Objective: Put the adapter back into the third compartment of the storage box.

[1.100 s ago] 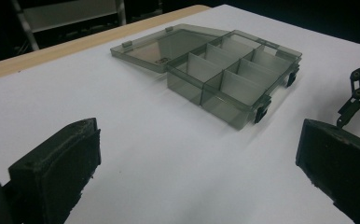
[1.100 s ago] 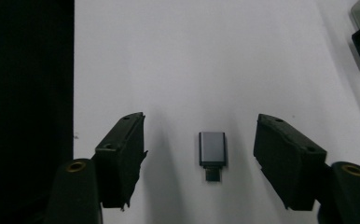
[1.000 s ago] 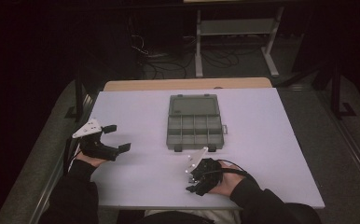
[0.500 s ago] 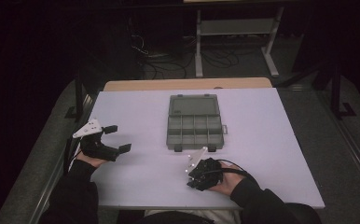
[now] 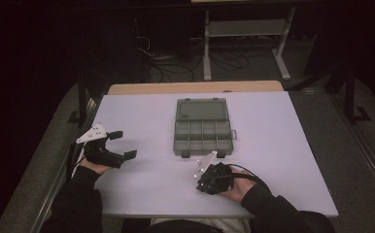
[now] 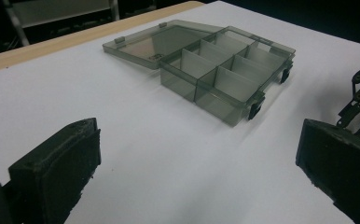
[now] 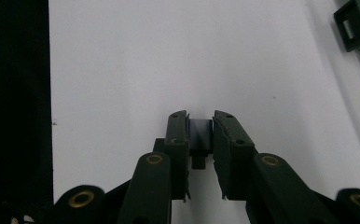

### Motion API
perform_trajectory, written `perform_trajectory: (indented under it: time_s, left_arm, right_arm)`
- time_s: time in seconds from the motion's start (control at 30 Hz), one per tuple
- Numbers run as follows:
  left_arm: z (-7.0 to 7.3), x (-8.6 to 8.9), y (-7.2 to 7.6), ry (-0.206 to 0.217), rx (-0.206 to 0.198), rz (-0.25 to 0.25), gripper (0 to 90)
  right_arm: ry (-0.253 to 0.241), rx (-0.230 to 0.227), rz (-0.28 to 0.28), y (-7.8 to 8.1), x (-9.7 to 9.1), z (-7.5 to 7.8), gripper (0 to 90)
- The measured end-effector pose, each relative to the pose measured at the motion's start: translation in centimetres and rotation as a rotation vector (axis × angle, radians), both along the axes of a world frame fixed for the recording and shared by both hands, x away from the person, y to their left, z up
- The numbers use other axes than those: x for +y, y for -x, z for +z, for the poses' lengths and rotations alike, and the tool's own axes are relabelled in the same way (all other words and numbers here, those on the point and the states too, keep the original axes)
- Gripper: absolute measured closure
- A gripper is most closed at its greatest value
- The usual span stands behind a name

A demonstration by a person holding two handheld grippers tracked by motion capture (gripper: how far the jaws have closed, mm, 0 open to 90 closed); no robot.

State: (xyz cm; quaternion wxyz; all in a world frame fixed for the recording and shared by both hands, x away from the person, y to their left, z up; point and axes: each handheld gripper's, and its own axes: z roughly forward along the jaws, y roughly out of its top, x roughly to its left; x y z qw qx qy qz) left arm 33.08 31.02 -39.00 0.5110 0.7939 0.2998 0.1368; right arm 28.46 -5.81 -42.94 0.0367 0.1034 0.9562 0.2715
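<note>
Moved: the right gripper has just been closing its fingers. Both hands and the box are where they were a second ago.
Right fingers: pulled in close, side by side. A small grey bit sits in the thin gap between them. It looks like part of the gripper, but I cannot tell for sure.
Left fingers: the left gripper has its fingers wide apart, with nothing between them.
Box: it lies in the middle of the white tabletop, a bit to the far side. Its lid is open and lies flat behind it. The little rooms inside look empty.
Where the hands are: the left gripper is near the left edge, well apart from the box. The right gripper is near the front edge, close to the box's front right corner, not touching it.
What could go wrong: the box is light and see-through. A bump from the closed right fingers could push it across the tabletop. The two black clasps stick out at the front and could catch a finger. A push on the flat lid could tip the box up.
Writing: there is a small mark on the lid, too small to read. No names or labels can be read anywhere.
</note>
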Motion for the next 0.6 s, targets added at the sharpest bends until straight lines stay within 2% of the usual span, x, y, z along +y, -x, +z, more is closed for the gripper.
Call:
perform_trajectory:
  time_s: [0.2,0.43,0.6]
  left_arm:
    - [0.0,0.1,0.0,0.003,0.001,0.004,0.0]
    - [0.2,0.4,0.1,0.013,-0.003,0.013,0.0]
    - [0.1,0.5,0.1,0.014,-0.001,0.014,0.0]
  right_arm:
    - [-0.027,-0.004,-0.027,-0.4,-0.9,1.1,74.7]
    - [-0.001,-0.013,-0.039,-0.7,-1.4,1.8,74.7]
    - [0.0,-0.027,-0.05,-1.1,-1.7,2.5,74.7]
